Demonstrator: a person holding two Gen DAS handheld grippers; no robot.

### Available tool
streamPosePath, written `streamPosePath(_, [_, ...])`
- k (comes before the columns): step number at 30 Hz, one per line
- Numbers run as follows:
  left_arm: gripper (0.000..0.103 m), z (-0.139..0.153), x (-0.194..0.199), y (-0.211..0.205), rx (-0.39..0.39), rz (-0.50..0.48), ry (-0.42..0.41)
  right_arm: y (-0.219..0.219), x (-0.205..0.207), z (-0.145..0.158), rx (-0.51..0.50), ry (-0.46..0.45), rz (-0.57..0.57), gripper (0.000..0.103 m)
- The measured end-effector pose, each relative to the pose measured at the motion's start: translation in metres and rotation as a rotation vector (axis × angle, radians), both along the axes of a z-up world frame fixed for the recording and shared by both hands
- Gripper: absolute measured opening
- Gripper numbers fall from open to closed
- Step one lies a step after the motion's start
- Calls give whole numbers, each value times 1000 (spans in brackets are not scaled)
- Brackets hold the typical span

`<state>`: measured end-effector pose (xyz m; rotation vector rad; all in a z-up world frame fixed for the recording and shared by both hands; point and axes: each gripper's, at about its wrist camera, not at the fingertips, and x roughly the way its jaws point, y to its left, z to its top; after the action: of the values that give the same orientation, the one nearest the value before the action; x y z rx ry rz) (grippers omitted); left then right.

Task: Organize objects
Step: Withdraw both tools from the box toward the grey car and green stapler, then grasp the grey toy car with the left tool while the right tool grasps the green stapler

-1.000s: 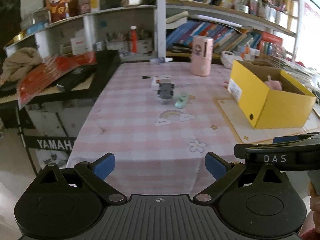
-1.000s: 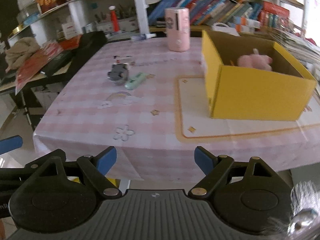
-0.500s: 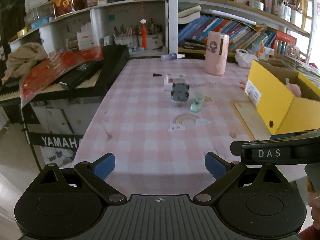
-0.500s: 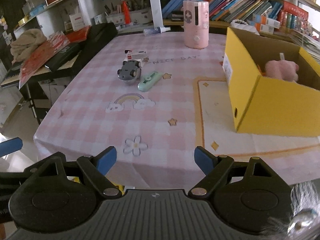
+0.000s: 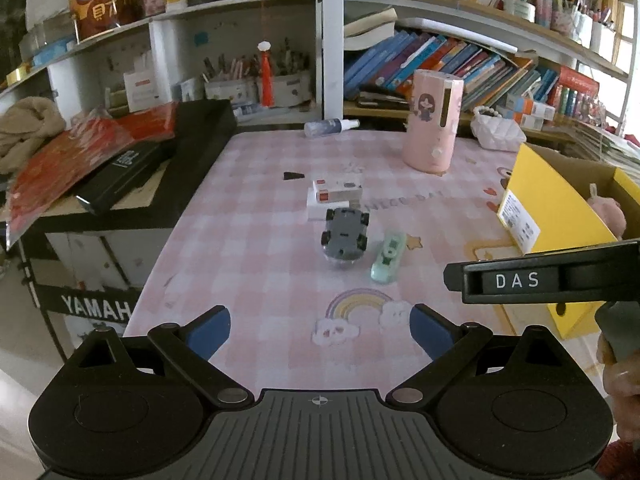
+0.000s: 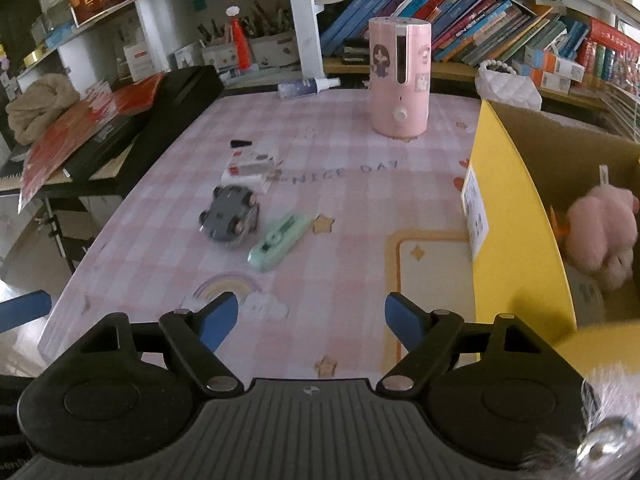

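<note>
A grey toy car [image 5: 345,235] [image 6: 230,218] lies upside down on the pink checked tablecloth [image 5: 248,240]. A mint green utility knife [image 5: 387,257] [image 6: 279,242] lies just right of it. Small white boxes [image 5: 335,196] [image 6: 250,168] lie behind the car. A yellow cardboard box [image 5: 560,224] [image 6: 516,220] at the right holds a pink plush toy [image 6: 600,232]. My left gripper [image 5: 320,330] is open and empty above the near table edge. My right gripper [image 6: 312,322] is open and empty, near the yellow box.
A pink cylinder appliance [image 5: 434,124] [image 6: 400,76] stands at the back. A spray bottle [image 5: 330,125] lies at the far edge. A black keyboard case with red paper [image 5: 120,160] is at the left. Bookshelves [image 5: 460,60] stand behind the table.
Both grippers have moved forward over the table, so the car, knife and yellow box look nearer. Both stay open and empty.
</note>
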<state>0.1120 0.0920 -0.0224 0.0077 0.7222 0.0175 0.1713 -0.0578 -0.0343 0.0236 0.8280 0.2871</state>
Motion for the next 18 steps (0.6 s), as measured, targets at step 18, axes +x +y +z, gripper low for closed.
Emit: streamPosePath(18, [97,-12,52,2,-2,48,48,0,61,0,58,-8,20,76])
